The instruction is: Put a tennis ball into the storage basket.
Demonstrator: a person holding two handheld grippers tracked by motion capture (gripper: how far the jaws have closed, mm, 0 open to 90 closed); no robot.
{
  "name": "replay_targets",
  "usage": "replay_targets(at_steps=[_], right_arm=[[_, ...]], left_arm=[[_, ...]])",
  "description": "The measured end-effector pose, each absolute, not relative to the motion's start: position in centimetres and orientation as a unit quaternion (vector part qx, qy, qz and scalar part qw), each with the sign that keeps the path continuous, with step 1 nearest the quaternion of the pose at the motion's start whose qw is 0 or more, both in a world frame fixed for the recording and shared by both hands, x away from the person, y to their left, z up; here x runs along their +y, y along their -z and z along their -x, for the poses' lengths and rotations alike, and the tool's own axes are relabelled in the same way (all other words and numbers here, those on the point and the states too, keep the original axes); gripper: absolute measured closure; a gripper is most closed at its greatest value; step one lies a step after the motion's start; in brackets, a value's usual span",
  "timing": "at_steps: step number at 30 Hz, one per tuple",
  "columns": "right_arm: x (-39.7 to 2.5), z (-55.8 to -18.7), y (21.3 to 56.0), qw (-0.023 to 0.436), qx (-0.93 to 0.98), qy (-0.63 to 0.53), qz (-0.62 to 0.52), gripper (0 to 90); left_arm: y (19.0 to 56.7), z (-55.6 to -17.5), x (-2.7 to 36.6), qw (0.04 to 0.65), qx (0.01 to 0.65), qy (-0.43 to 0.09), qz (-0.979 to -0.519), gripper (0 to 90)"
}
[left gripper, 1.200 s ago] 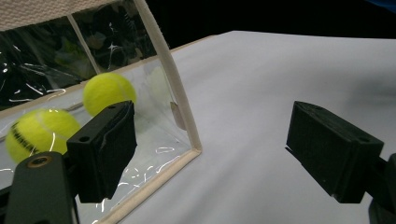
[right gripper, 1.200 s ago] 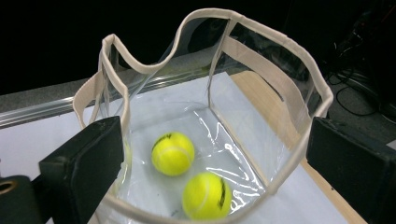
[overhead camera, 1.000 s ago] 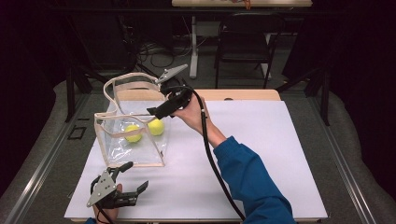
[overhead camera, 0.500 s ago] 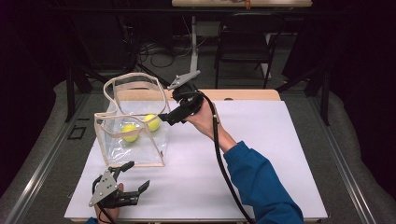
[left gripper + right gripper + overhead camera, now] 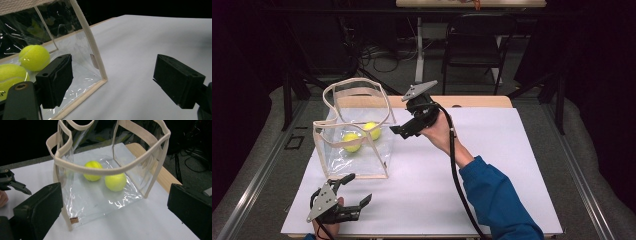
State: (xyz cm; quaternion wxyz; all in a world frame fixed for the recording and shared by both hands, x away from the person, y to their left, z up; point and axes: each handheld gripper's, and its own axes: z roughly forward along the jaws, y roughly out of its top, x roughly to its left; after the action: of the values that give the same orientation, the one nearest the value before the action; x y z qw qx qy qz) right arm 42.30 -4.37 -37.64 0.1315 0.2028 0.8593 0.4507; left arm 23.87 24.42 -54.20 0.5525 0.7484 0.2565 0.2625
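My right gripper (image 5: 404,131) hangs above the table (image 5: 512,165), just off the 3 o'clock side of the clear bag (image 5: 354,150); its jaws stand wide apart and hold nothing. In the right gripper view the bag stands upright and open between my two black jaws, its cream-trimmed rim (image 5: 110,171) and looped handles (image 5: 140,131) raised. Two yellow tennis balls lie on the bag's floor, touching or nearly so: one ball (image 5: 92,170) toward 11 o'clock of the other ball (image 5: 115,182).

My left gripper (image 5: 352,197) rests low near the table's 6 o'clock edge, at about 6 o'clock from the bag and apart from it. Its jaws are also spread, with nothing between them. In the left gripper view the bag's near bottom corner (image 5: 103,80) sits between the jaws, closer to the left-hand one, and both balls show through the clear wall at 9 o'clock.

The table is covered by a white sheet; a bare wooden strip (image 5: 477,101) shows along its 12 o'clock edge.
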Motion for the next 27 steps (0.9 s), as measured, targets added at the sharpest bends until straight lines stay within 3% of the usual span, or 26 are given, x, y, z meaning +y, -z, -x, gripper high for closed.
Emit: replay_targets(at_steps=[27], right_arm=[[-11.0, -38.5, 42.8, 0.135, 0.87, -0.417, -0.227, 0.0]], left_arm=[[54.2, -23.8, 24.4, 0.55, 0.255, -0.262, -0.751, 15.9]])
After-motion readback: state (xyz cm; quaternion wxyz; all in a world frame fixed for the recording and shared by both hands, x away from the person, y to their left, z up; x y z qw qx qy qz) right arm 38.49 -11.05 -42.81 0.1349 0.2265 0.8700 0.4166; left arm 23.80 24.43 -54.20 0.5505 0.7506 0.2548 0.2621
